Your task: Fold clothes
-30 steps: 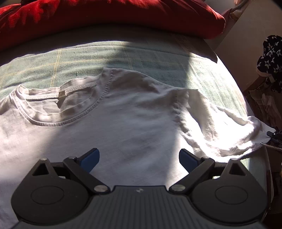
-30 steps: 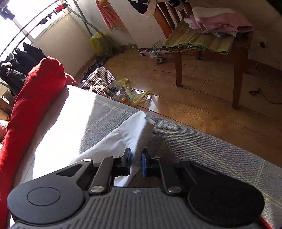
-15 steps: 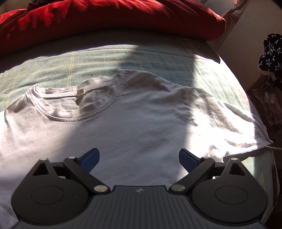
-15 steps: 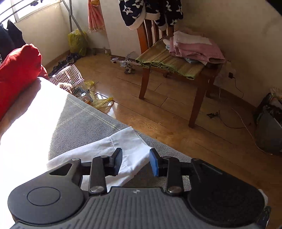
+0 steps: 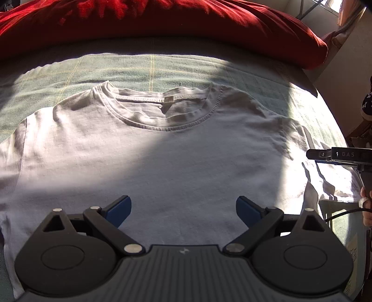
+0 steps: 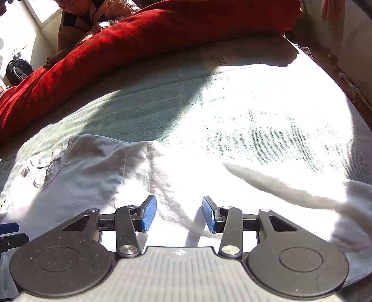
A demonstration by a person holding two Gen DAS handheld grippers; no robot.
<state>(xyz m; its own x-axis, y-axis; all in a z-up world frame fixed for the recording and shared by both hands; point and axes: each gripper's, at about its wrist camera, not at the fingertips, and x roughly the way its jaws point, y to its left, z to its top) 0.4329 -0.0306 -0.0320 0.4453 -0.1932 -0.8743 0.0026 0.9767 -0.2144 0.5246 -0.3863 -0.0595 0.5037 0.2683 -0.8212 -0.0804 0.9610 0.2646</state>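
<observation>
While spread flat on the bed (image 5: 162,67), face up, no fold showing in the shirt (image 5: 174,162).
Collar (image 5: 162,111) pointing away toward the red quilt (image 5: 162,21), long axis running from there back toward the cameras, both sleeves out sideways; fits a shirt laid out for folding or one opened again. Left gripper (image 5: 183,208) over the chest, jaws spread wide, empty. Right gripper (image 6: 179,215) above the right sleeve (image 6: 244,185), jaws apart, holding nothing.
</observation>
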